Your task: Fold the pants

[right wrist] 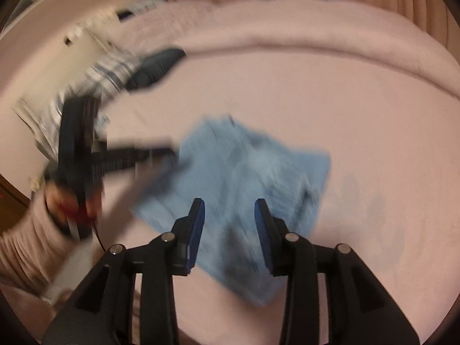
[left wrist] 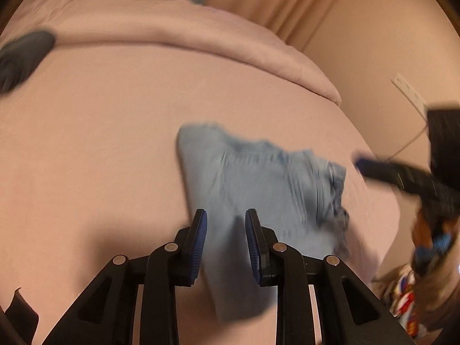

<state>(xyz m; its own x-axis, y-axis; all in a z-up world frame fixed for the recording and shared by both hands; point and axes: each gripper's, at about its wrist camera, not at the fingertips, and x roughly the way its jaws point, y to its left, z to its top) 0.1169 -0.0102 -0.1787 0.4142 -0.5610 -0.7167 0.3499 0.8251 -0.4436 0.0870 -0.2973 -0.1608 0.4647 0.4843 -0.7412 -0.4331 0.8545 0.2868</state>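
Blue pants [left wrist: 253,189] blurred on bed [left wrist: 100,143] | folds unclear | both jaws apart

Left gripper [left wrist: 225,221]: jaws parted, nothing between the blue pads [left wrist: 201,230]. Right gripper [right wrist: 230,211]: jaws parted wider, likewise holding nothing. Both angle downward. In the left view the right gripper enters from the right edge, blurred; in the right view the left gripper enters from the left, blurred.

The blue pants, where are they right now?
The folded blue pants lie on the pink bed sheet, ahead of both open grippers, with a dark garment further back.
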